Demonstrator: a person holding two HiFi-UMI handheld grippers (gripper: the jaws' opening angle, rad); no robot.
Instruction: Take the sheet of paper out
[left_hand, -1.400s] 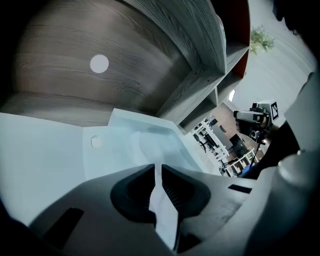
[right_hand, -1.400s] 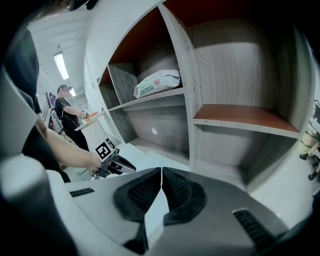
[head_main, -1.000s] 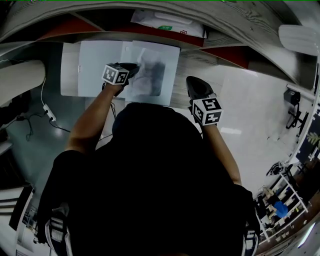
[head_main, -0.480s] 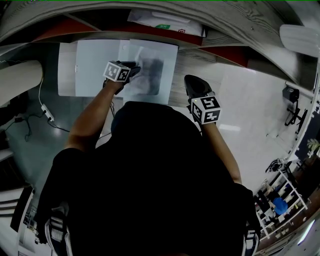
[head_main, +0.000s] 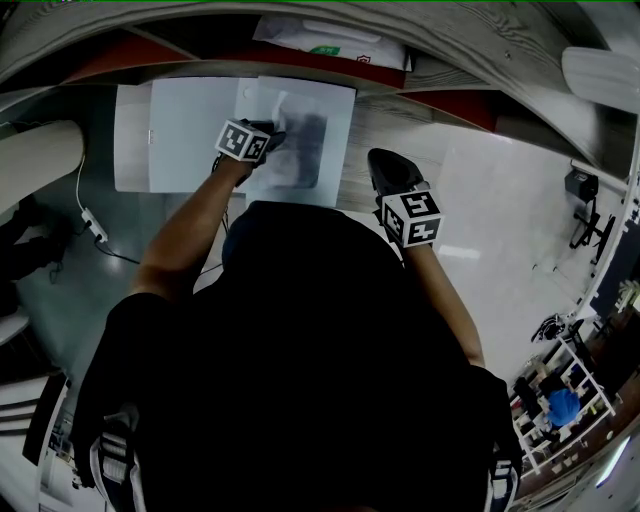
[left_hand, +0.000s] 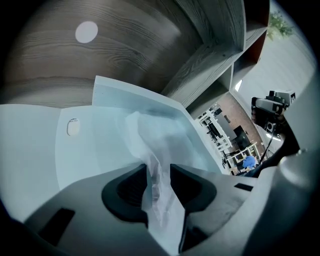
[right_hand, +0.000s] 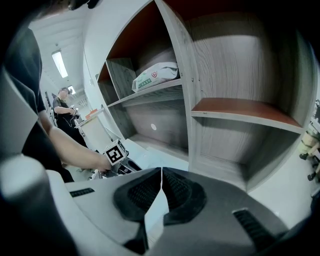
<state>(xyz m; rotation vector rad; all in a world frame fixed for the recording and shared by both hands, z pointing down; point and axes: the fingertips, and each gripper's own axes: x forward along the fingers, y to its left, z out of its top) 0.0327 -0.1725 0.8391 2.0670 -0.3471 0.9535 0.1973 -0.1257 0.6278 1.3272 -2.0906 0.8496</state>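
Observation:
A pale blue plastic folder (head_main: 185, 135) with a snap button (left_hand: 73, 127) lies open on the grey wooden shelf bottom. Beside it lies a thin sheet (head_main: 300, 140) with a dark smudge in its middle. My left gripper (head_main: 270, 138) rests over that sheet's left part. Its jaws have just been opening and stand apart, with a crumpled ridge of the thin sheet (left_hand: 157, 165) loose between the pads. My right gripper (head_main: 378, 168) hovers just right of the sheet's edge. It is shut, with only a pale sliver showing between its pads (right_hand: 150, 192).
The shelf unit (right_hand: 235, 110) has wooden dividers and red-brown boards. A white bag with green print (head_main: 330, 45) lies on an upper shelf. A cable and power strip (head_main: 95, 222) trail on the floor at left. A person (right_hand: 62, 107) stands far behind.
The left gripper has edged a little farther over the sheet, towards the shelf. The right gripper has kept still.

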